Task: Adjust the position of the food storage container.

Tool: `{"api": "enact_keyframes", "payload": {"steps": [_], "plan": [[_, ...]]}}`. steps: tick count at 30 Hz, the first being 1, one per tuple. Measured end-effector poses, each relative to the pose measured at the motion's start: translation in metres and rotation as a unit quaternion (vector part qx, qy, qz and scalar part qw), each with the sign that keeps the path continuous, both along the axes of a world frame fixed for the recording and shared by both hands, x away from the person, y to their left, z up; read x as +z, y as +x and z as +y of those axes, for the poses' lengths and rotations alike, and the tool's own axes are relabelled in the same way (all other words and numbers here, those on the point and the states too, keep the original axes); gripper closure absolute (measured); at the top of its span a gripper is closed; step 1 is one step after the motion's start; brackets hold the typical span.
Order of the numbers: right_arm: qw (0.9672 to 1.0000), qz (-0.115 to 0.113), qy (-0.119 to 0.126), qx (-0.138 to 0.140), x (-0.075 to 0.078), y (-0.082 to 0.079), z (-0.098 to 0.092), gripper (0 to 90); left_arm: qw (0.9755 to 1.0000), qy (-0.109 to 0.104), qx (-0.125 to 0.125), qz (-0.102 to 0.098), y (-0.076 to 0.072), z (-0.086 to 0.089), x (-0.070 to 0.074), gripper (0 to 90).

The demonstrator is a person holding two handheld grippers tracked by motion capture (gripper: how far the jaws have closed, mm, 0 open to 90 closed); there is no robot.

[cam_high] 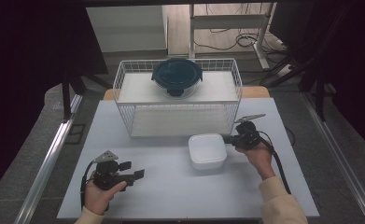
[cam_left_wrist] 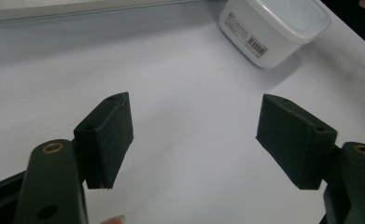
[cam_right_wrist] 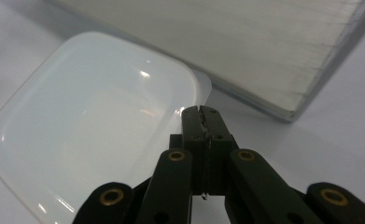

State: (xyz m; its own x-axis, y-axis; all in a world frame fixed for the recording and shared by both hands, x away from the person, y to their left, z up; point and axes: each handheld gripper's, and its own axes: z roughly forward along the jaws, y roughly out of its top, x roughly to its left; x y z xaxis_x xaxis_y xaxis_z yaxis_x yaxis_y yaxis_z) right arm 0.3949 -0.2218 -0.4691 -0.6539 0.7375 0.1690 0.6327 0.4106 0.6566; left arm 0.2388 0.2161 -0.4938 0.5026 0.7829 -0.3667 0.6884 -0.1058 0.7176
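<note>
White bench (cam_high: 171,186) in a dim lab, cables on the floor behind it, dark curtains either side. Landmark: the white wire shelf rack (cam_high: 124,81) at the bench's far middle.

- White lidded food container (cam_high: 207,151): on the bench just in front of the rack's right half, close to its lower edge but not touching as far as I can tell. Upright, lid up.
- Round glass container with dark blue clip lid (cam_high: 177,77): sits on the rack's top shelf, centred. Nobody near it.
- Right claw (cam_high: 228,139): at the white container's right rim, in front of the rack's right corner. Right gripper view shows the jaws pressed together on the thin lip of the lid (cam_right_wrist: 124,121), a sliver of it between them. Reads as a grip on the lid edge.
- Left claw (cam_high: 136,170): well in front of the rack's left half, over bare bench. Jaws spread wide, holding nothing, aimed towards the container.

Progress, my read: early. Grip on the lid lip is made; the lid looks seated, container not lifted. Lid removal or moving the box to the rack is all still to do.

Orientation: rounded-square box, no real long axis. Sides roughly parallel to the rack front, barcode side faces the left claw.
</note>
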Motion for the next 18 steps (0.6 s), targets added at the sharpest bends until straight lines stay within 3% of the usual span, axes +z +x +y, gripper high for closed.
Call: {"api": "enact_keyframes", "payload": {"steps": [11,18], "plan": [[0.9994,0.002,-0.001,0.034,-0.003,-0.015,0.029,89.2,1.0,0.0,0.002,0.001,0.0,0.001,0.0,26.5],[0.9991,0.015,0.0,0.04,-0.005,-0.021,0.044,89.3,1.0,-0.001,0.003,0.0,0.0,0.002,0.0,26.5]]}}
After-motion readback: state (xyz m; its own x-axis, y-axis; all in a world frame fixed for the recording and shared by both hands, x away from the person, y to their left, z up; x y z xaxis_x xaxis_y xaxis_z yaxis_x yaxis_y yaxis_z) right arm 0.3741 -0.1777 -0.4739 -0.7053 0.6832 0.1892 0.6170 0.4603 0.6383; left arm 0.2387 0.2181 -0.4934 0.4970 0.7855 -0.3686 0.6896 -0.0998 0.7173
